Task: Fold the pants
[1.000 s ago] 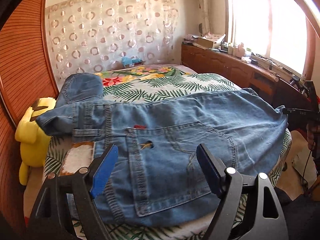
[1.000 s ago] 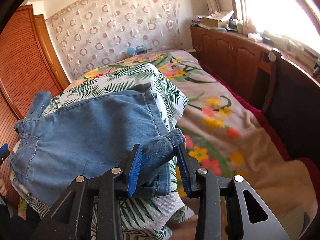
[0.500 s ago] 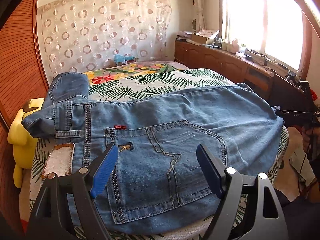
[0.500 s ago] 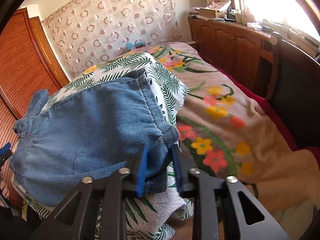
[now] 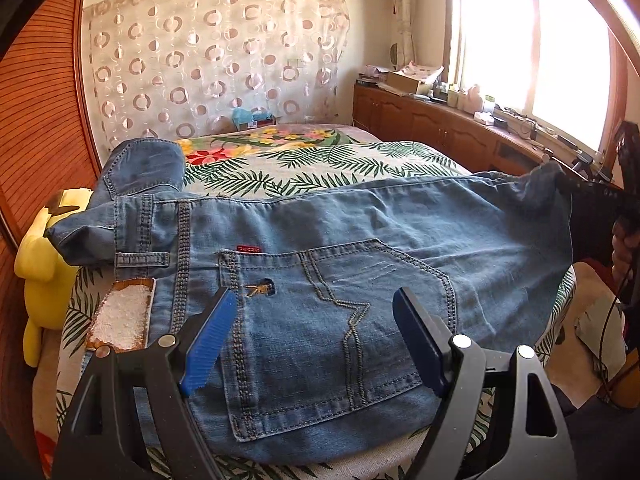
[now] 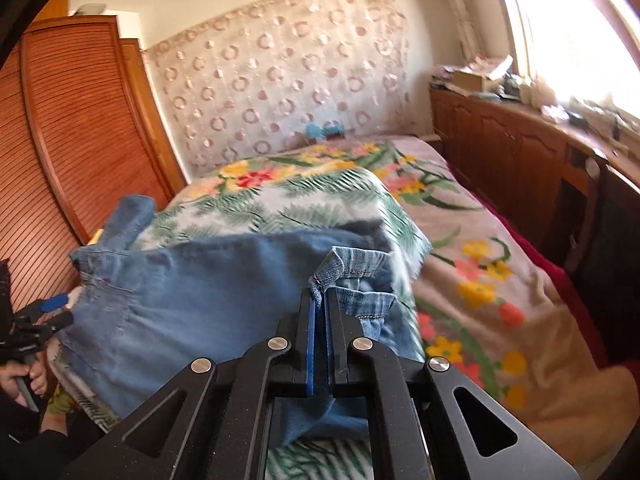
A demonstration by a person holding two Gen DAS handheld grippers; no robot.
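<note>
Since half a second ago the right gripper [image 6: 319, 300] has clamped fully onto the hem of the jeans [image 5: 360, 280] and lifted it off the bed [image 6: 480, 280]. Left gripper [image 5: 312, 340] hovers spread wide over the back pocket, near the bed's front edge; bare bedspread lies beyond.

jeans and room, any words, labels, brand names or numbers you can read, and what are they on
No text can be read.
Red tab above the back pocket of the jeans: pale marks, too small to read.
Box and small items on the wooden counter by the window: too small and washed out to read.
Right wrist view: blurred, no lettering visible.
</note>
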